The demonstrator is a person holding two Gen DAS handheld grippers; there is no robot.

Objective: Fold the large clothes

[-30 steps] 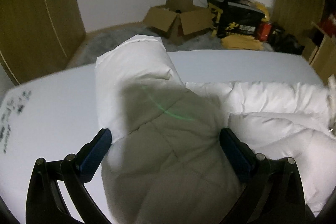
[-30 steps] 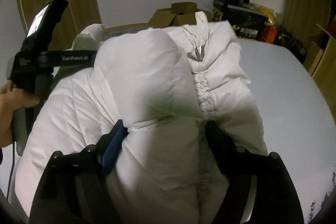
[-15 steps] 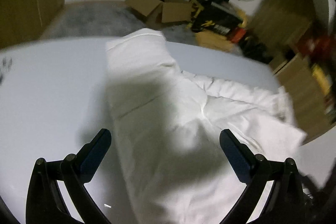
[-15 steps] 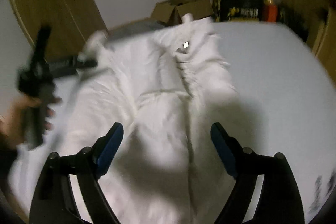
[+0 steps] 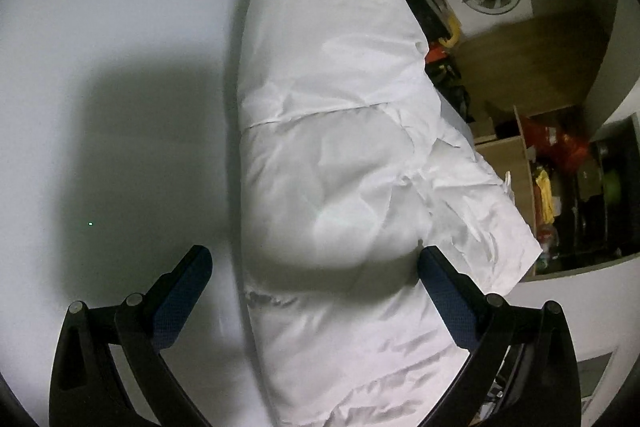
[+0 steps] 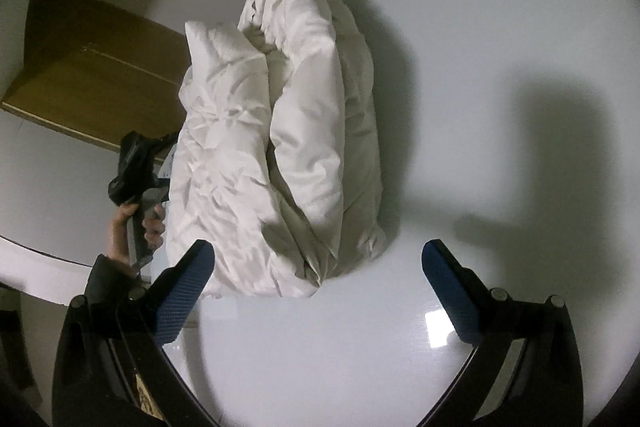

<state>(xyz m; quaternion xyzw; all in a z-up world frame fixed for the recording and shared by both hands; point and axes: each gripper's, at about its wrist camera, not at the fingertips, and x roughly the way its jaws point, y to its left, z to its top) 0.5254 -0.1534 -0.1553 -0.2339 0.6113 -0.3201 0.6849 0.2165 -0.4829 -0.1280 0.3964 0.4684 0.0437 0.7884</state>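
Both sets of jaws are spread wide and gripping nothing. My left gripper (image 5: 314,267) hovers over the white puffy jacket (image 5: 336,155), whose bulk runs forward between the jaws and beyond them, lying on the white table (image 5: 120,67). A flatter flap of it trails off past the right-hand jaw, toward the table edge. From my right gripper (image 6: 318,261) I see the same jacket (image 6: 288,131) ahead of the jaws and a little toward the left one, bundled into a long, thick roll with layers stacked over each other. The person's left hand (image 6: 140,223) shows beside it, just outside the left jaw. I judge the main folds are in: the garment is compact and lies free. What's left, I think, is tucking that loose flap and squaring the bundle.
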